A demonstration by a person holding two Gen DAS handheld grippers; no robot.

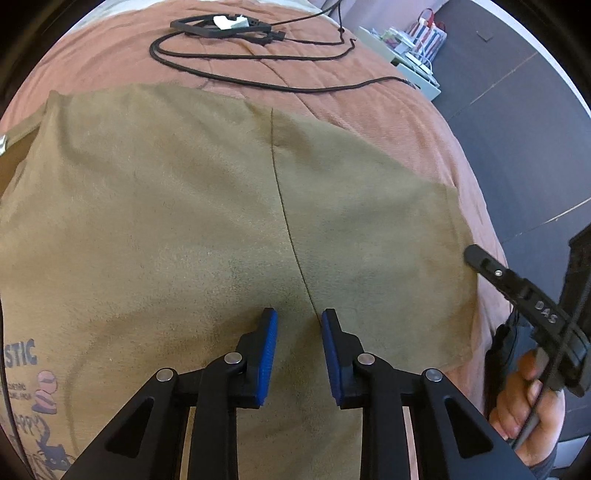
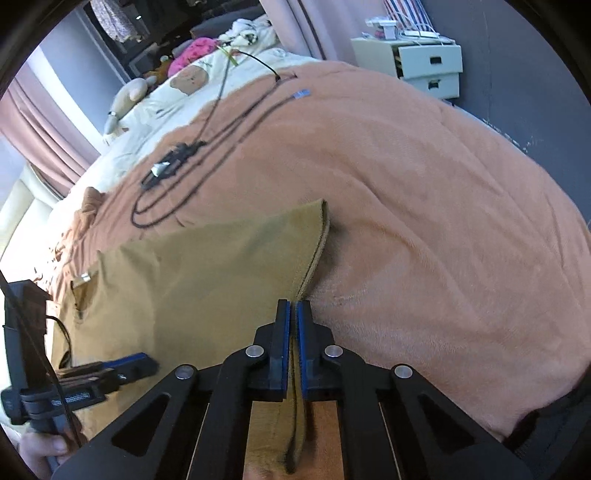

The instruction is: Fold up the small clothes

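Grippers work a tan T-shirt [image 1: 184, 206] spread flat on a peach blanket [image 2: 424, 206]: the right gripper [image 2: 294, 325] clamped on its hem edge, apparently to lift a fold, the left gripper [image 1: 299, 350] poised over the cloth, jaws narrowly apart.

The far half of the salmon-pink fleece blanket [image 2: 424, 206] lay bare to the right of the olive-tan cotton T-shirt [image 1: 166, 206], giving open passage there. Beyond the shirt's far hem, a looped black cable [image 1: 258, 61] and a flat black rectangular frame [image 1: 221, 26] lay across the way. A cream two-drawer bedside cabinet [image 2: 428, 64] stood past the bed's edge, and heaped cream bedding with soft toys [image 2: 207, 70] closed off the head end.
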